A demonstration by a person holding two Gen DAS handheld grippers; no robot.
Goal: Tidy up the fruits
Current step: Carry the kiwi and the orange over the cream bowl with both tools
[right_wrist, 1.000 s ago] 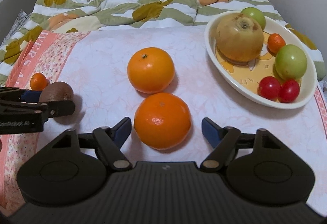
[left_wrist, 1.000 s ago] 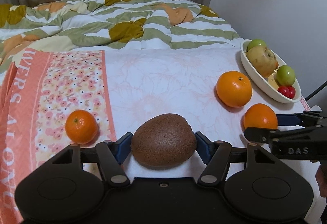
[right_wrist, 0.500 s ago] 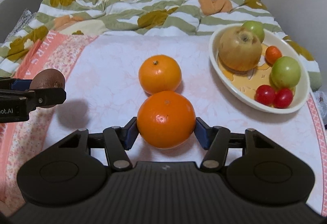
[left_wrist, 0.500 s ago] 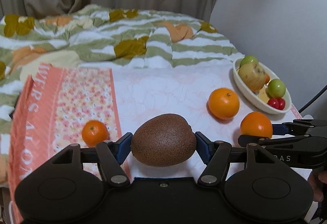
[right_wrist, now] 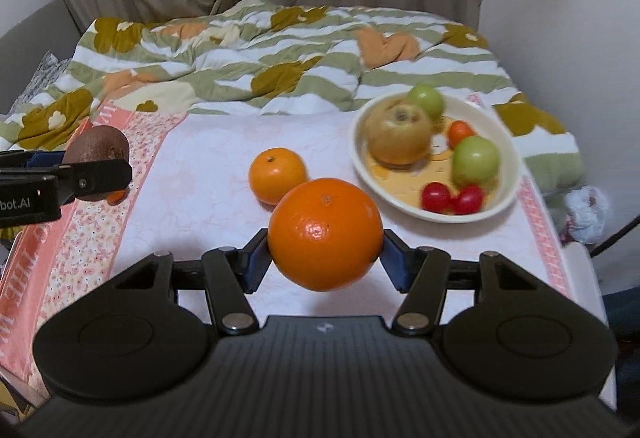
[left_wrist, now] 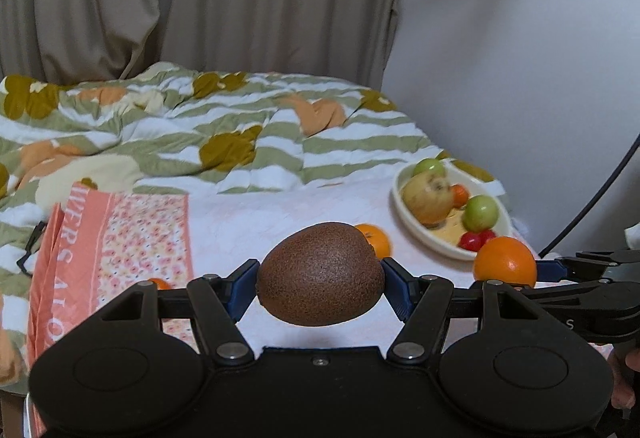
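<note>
My left gripper [left_wrist: 320, 280] is shut on a brown kiwi [left_wrist: 320, 275] and holds it well above the table. It also shows at the left of the right wrist view [right_wrist: 96, 162]. My right gripper [right_wrist: 325, 258] is shut on a large orange [right_wrist: 325, 234], lifted off the table; that orange shows in the left wrist view [left_wrist: 505, 262]. A second orange [right_wrist: 277, 175] lies on the white cloth. A small mandarin [left_wrist: 158, 283] lies on the floral strip, mostly hidden. The white oval bowl [right_wrist: 500, 198] at the right holds a yellow-brown pear, green fruits and red tomatoes.
A white and pink floral cloth [right_wrist: 200, 198] covers the table. A green-striped quilt [right_wrist: 280, 70] lies bunched behind it, with curtains and a wall beyond. A black cable [left_wrist: 592, 198] hangs at the right.
My right gripper closed on the near orange and lifted it. My left gripper rose higher with the kiwi. Both views now sit farther above the table.
</note>
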